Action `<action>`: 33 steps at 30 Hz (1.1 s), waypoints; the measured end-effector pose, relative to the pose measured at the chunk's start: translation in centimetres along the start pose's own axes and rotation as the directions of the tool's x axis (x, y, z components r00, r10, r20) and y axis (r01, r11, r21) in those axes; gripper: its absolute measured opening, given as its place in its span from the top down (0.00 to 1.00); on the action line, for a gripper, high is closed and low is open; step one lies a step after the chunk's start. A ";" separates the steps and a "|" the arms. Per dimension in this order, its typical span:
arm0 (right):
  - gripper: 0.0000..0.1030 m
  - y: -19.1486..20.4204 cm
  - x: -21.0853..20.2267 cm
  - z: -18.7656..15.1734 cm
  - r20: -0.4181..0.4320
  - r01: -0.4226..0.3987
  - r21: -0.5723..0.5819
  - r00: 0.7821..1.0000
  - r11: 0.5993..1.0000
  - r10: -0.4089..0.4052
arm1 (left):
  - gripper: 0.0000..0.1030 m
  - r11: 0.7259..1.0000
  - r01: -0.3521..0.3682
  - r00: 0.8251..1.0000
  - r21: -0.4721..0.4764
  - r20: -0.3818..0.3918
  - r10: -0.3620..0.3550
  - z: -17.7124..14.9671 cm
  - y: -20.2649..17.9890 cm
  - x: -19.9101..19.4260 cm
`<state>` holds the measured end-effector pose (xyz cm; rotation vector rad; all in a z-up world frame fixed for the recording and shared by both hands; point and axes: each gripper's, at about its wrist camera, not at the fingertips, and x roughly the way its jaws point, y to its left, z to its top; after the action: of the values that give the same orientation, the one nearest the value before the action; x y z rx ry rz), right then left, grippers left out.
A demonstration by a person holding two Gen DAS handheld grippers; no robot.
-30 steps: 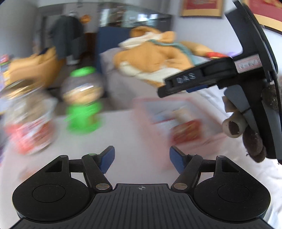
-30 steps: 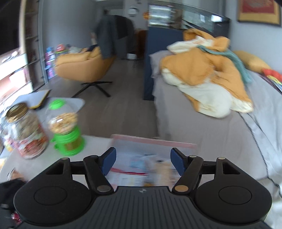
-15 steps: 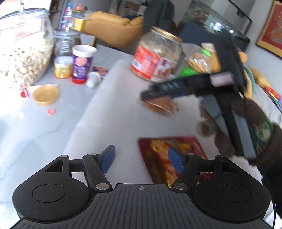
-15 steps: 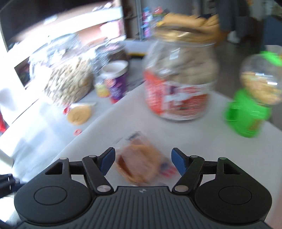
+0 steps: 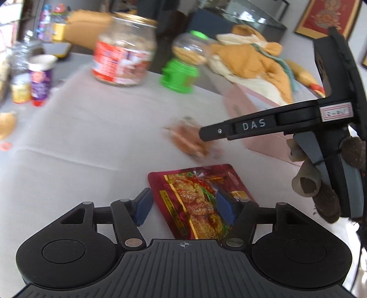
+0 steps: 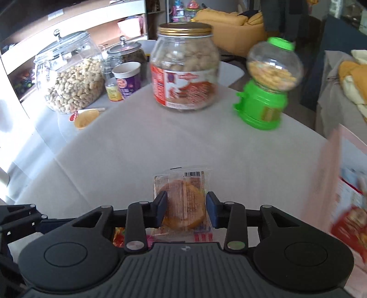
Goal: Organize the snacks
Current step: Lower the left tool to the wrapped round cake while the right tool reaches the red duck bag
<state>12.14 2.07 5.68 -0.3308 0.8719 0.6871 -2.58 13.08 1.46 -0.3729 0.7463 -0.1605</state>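
Right claw (image 6: pixel 185 211) closing around clear-wrapped round cake (image 6: pixel 183 206), left claw (image 5: pixel 183 206) wide over glossy red pouch (image 5: pixel 199 201)

You're in home living room: yellow armchair (image 6: pixel 229 19) behind white table (image 6: pixel 142 146), sofa heaped with orange blanket (image 5: pixel 250 62), framed picture (image 5: pixel 325 17) on wall, wall shelves (image 6: pixel 75 29), household snack jars like peanut jar (image 6: pixel 71 73).
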 end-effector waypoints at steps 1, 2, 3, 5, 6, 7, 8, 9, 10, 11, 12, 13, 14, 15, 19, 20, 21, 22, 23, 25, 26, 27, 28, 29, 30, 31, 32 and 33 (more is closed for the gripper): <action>0.62 -0.6 -0.8 -0.6 0.002 0.000 0.022 1.000 1.000 0.000 | 0.35 1.000 0.031 0.999 -0.001 -0.016 -0.031 -0.2 -0.6 0.2; 0.53 -1.2 -1.6 -1.2 -0.001 -0.006 0.044 1.000 0.999 0.006 | 0.35 0.998 0.062 0.998 0.002 -0.033 -0.062 -0.4 -1.2 0.4; 0.40 -1.8 -2.5 -1.9 0.001 -0.011 0.066 1.000 0.998 0.011 | 0.36 0.996 0.092 0.994 0.008 -0.052 -0.091 -0.6 -1.8 0.6; 0.33 -2.4 -4.0 -3.5 0.017 -0.013 0.085 1.000 0.996 0.012 | 0.36 0.991 0.134 0.988 0.028 -0.087 -0.131 -1.1 -3.0 1.0; 0.33 -2.7 -4.6 -4.4 0.014 -0.017 0.083 1.000 0.996 0.016 | 0.36 0.989 0.142 0.986 0.037 -0.097 -0.138 -1.2 -3.5 1.1; 0.33 -2.9 -5.3 -5.4 0.008 -0.021 0.081 1.000 0.996 0.020 | 0.36 0.988 0.145 0.985 0.044 -0.103 -0.140 -1.3 -3.9 1.1; 0.33 -3.0 -5.8 -6.4 0.000 -0.026 0.081 1.000 0.996 0.026 | 0.38 0.988 0.146 0.985 0.045 -0.105 -0.140 -1.3 -4.2 1.0; 0.33 -3.2 -6.3 -7.3 -0.009 -0.031 0.082 0.999 0.996 0.032 | 0.40 0.989 0.142 0.985 0.040 -0.101 -0.137 -1.2 -4.3 1.0; 0.33 -3.4 -6.8 -8.2 -0.020 -0.034 0.087 0.999 0.996 0.035 | 0.41 0.991 0.127 0.988 0.032 -0.090 -0.124 -1.0 -4.4 1.0; 0.33 -3.6 -7.3 -9.0 -0.031 -0.032 0.095 0.999 0.995 0.035 | 0.42 0.995 0.098 0.993 0.027 -0.071 -0.096 -0.7 -4.5 1.0; 0.33 -3.8 -7.7 -9.8 -0.042 -0.028 0.108 0.999 0.994 0.033 | 0.43 0.998 0.061 0.997 0.025 -0.049 -0.060 -0.5 -4.6 0.9; 0.33 -3.9 -8.1 -10.5 -0.051 -0.026 0.121 0.998 0.992 0.032 | 0.43 0.999 0.024 0.999 0.028 -0.029 -0.023 -0.3 -4.9 0.9; 0.33 -3.9 -8.7 -11.1 -0.053 -0.031 0.127 0.998 0.991 0.038 | 0.44 0.999 -0.013 1.000 0.037 -0.010 0.014 0.3 -5.0 1.3; 0.33 -3.8 -9.2 -11.7 -0.050 -0.040 0.132 0.998 0.990 0.047 | 0.45 0.998 -0.048 0.999 0.050 0.002 0.048 0.5 -5.2 1.6; 0.36 -2.6 -9.6 -13.3 -0.071 -0.114 0.155 0.990 0.981 0.126 | 0.49 0.971 -0.214 0.977 0.108 0.035 0.212 1.7 -5.9 3.1; 0.36 -2.2 -9.1 -13.5 -0.087 -0.134 0.164 0.985 0.977 0.149 | 0.49 0.963 -0.239 0.971 0.121 0.042 0.236 2.0 -6.0 3.4; 0.36 -1.9 -8.5 -13.7 -0.099 -0.142 0.172 0.982 0.975 0.161 | 0.49 0.957 -0.258 0.966 0.132 0.046 0.254 2.1 -6.0 3.5; 0.36 -1.7 -7.9 -13.6 -0.100 -0.139 0.175 0.982 0.975 0.158 | 0.49 0.951 -0.275 0.961 0.141 0.048 0.271 2.3 -6.1 3.6; 0.35 -1.5 -7.6 -13.5 -0.076 -0.127 0.173 0.987 0.977 0.142 | 0.49 0.944 -0.292 0.956 0.151 0.051 0.288 2.5 -6.0 3.7; 0.33 -1.7 -6.9 -12.8 -0.040 -0.088 0.191 0.994 0.978 0.098 | 0.49 0.935 -0.316 0.949 0.164 0.058 0.310 2.9 -6.0 3.9; 0.31 -2.0 -6.4 -12.3 -0.024 -0.067 0.209 0.997 0.976 0.074 | 0.49 0.931 -0.324 0.946 0.166 0.060 0.319 3.1 -6.0 4.0; 0.27 -2.4 -5.8 -11.9 -0.010 -0.050 0.226 0.998 0.973 0.054 | 0.49 0.929 -0.330 0.944 0.166 0.060 0.324 3.3 -5.9 4.0; 0.25 -2.8 -5.1 -11.4 0.004 -0.037 0.246 0.999 0.969 0.037 | 0.49 0.927 -0.336 0.942 0.165 0.061 0.330 3.5 -5.9 4.1; 0.21 -3.1 -4.7 -11.1 0.025 -0.029 0.267 0.999 0.963 0.023 | 0.49 0.926 -0.341 0.940 0.165 0.062 0.335 3.6 -5.9 4.2; 0.18 -3.4 -4.3 -10.7 0.033 -0.018 0.288 0.999 0.957 0.009 | 0.49 0.926 -0.342 0.940 0.163 0.061 0.336 3.8 -5.8 4.2; 0.17 -3.4 -3.9 -10.4 0.042 -0.014 0.303 0.999 0.953 0.002 | 0.49 0.927 -0.340 0.940 0.158 0.059 0.335 3.8 -5.7 4.3; 0.12 -3.3 -3.6 -10.2 0.043 -0.013 0.309 0.999 0.951 -0.001 | 0.49 0.930 -0.336 0.942 0.149 0.056 0.331 3.9 -5.6 4.4; 0.07 -3.0 -3.3 -10.0 0.041 -0.007 0.310 0.999 0.951 -0.006 | 0.49 0.935 -0.328 0.945 0.132 0.054 0.324 4.1 -5.4 4.4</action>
<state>6.86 -6.80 2.16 -0.0339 0.9252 0.5445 3.38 7.99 3.51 -0.1137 0.7511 0.1068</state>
